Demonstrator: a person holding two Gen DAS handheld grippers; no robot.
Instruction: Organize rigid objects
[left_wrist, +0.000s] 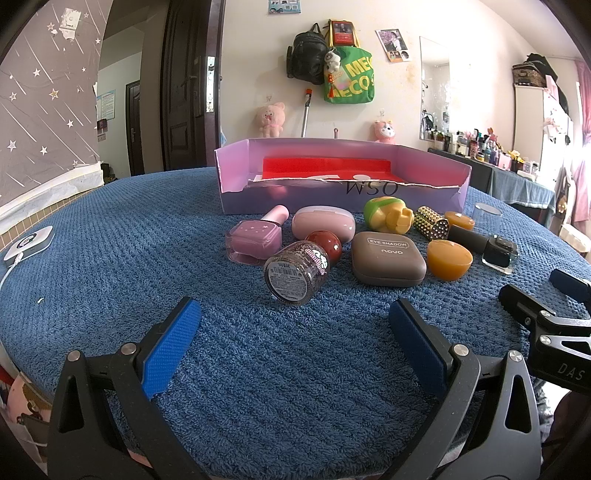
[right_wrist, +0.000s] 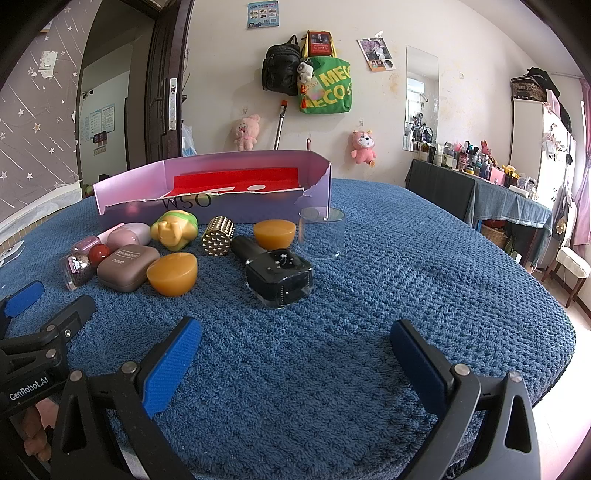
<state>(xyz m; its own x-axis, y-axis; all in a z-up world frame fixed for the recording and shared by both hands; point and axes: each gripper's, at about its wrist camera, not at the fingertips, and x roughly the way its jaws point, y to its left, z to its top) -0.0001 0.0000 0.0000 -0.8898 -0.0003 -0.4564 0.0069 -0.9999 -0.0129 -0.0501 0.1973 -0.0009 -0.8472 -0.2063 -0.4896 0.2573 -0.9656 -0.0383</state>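
Small rigid items lie grouped on a blue towel-covered table (left_wrist: 129, 258) in front of a purple box (left_wrist: 458, 201) with a red lining. In the left wrist view: a glitter bottle (left_wrist: 295, 273), a pink bottle (left_wrist: 255, 240), a brown eye-shadow case (left_wrist: 388, 264), an orange half-sphere (left_wrist: 448, 259). In the right wrist view: a black bottle (right_wrist: 277, 275), a clear cup (right_wrist: 321, 232), a gold studded cylinder (right_wrist: 218, 235). My left gripper (left_wrist: 295, 325) is open and empty, just short of the glitter bottle. My right gripper (right_wrist: 295, 347) is open and empty, just short of the black bottle.
A white device with a cable (left_wrist: 29, 245) lies at the table's left edge. A dresser with several bottles (right_wrist: 480, 173) stands to the right, a stool (right_wrist: 572, 266) beside it. Bags (right_wrist: 325, 85) hang on the far wall.
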